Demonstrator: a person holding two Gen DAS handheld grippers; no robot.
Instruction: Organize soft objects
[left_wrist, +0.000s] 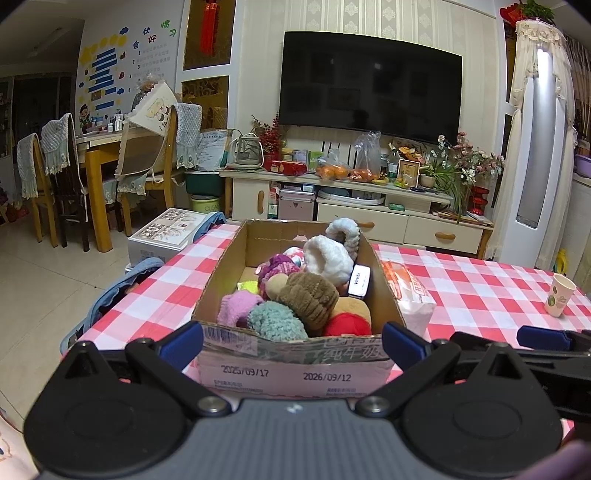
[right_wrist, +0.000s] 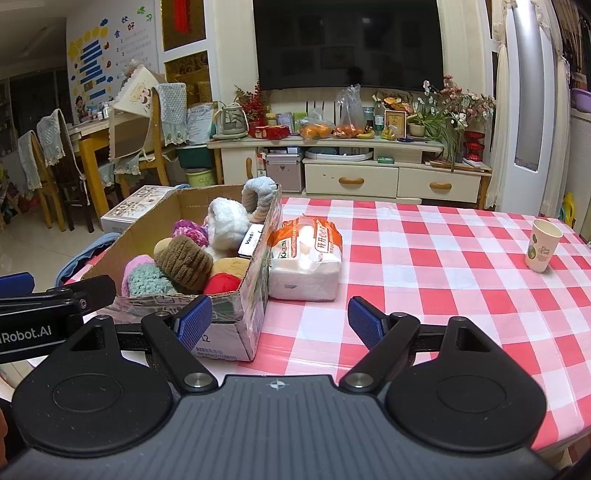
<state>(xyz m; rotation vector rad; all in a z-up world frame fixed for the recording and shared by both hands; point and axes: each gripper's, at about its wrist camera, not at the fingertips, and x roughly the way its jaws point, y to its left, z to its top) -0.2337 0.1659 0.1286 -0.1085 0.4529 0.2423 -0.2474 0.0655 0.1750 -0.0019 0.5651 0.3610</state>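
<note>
Left wrist showed my left gripper (left_wrist: 293, 338) spread wide, the cardboard box (left_wrist: 295, 354) directly ahead. My right gripper (right_wrist: 280, 320) gaped empty; a tissue pack (right_wrist: 306, 258) lay ahead, a paper cup (right_wrist: 542, 244) far right.

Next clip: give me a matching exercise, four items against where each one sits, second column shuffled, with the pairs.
Items:
1. brown knit hat
2. tissue pack
3. paper cup
4. cardboard box

Places:
A. alone on the table's far right side
B. on the checked tablecloth, left part
C. inside the box
D. touching the box's right wall

Pairs: 1-C, 2-D, 3-A, 4-B
</note>
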